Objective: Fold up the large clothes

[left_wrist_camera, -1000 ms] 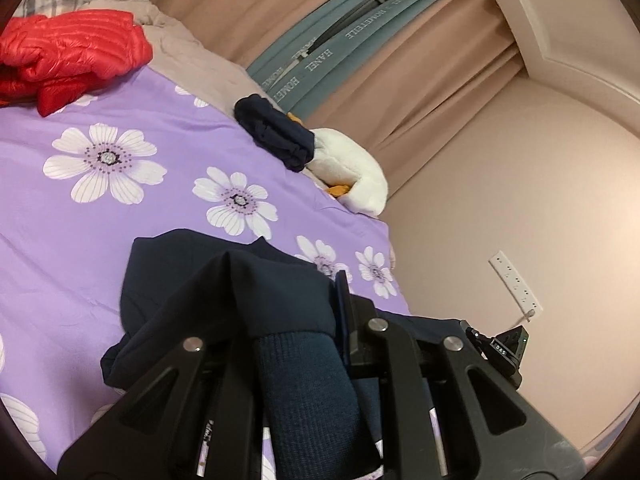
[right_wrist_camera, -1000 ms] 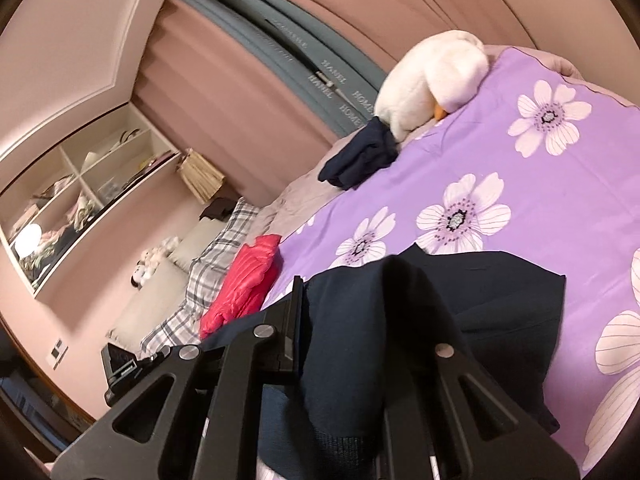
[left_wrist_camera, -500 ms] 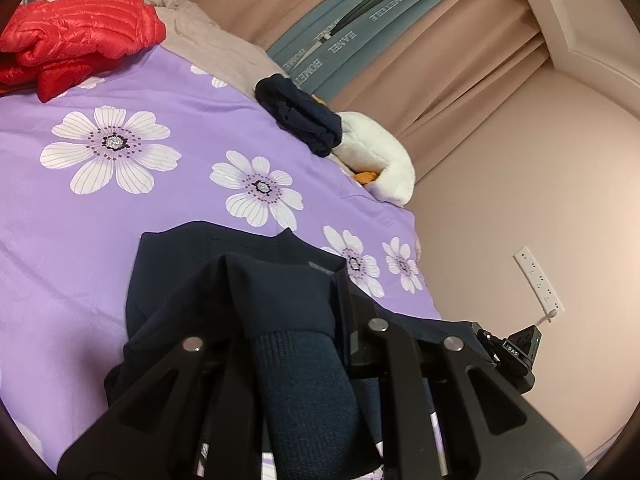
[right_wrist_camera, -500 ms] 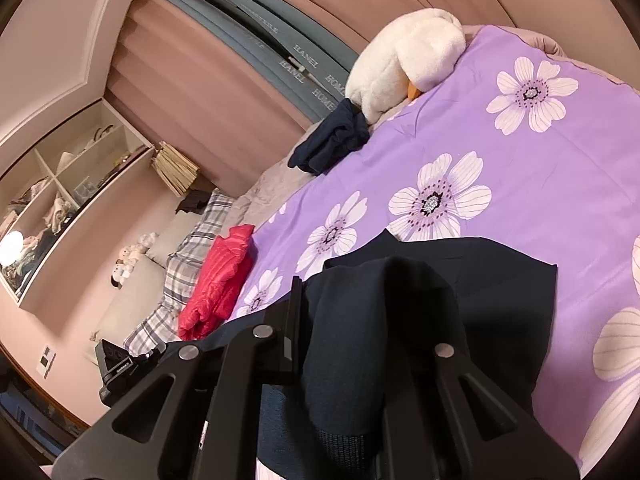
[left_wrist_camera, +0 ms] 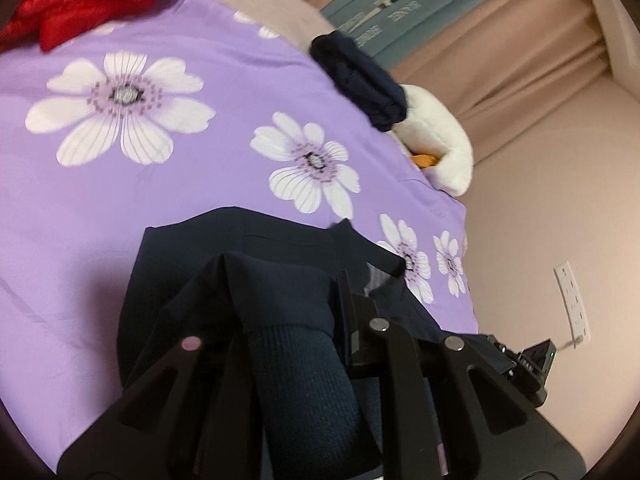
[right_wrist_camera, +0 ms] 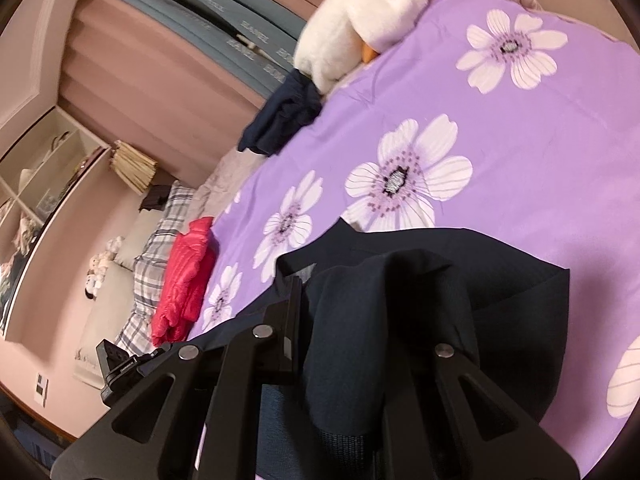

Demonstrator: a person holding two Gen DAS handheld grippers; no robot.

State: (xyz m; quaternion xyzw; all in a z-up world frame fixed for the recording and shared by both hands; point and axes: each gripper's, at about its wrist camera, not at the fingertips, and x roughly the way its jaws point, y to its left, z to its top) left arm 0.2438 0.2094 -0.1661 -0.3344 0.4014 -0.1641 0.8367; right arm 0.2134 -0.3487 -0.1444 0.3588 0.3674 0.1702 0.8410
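On purple bedspread point(left_wrist_camera: 168, 184), soft, floppy navy sweater point(left_wrist_camera: 280, 280) half-draped, pinched w/ both grippers, left point(left_wrist_camera: 286, 308) & right point(right_wrist_camera: 344, 304), clamped near ribbed hem, likely best hold.

- Bed point(left_wrist_camera: 168, 184) carried a purple floral sheet.
- Pinkish curtains point(left_wrist_camera: 500, 52) hung behind it.
- Pink wall point(left_wrist_camera: 560, 200) bore a white power strip point(left_wrist_camera: 572, 304).
- Open shelving point(right_wrist_camera: 44, 176) stood on the far wall.

Home bedroom: floral purple bedsheet point(left_wrist_camera: 208, 168) ahead of gripper, plaid pillow point(right_wrist_camera: 160, 220), curtains point(left_wrist_camera: 500, 40) beyond, plush toy point(right_wrist_camera: 360, 16).
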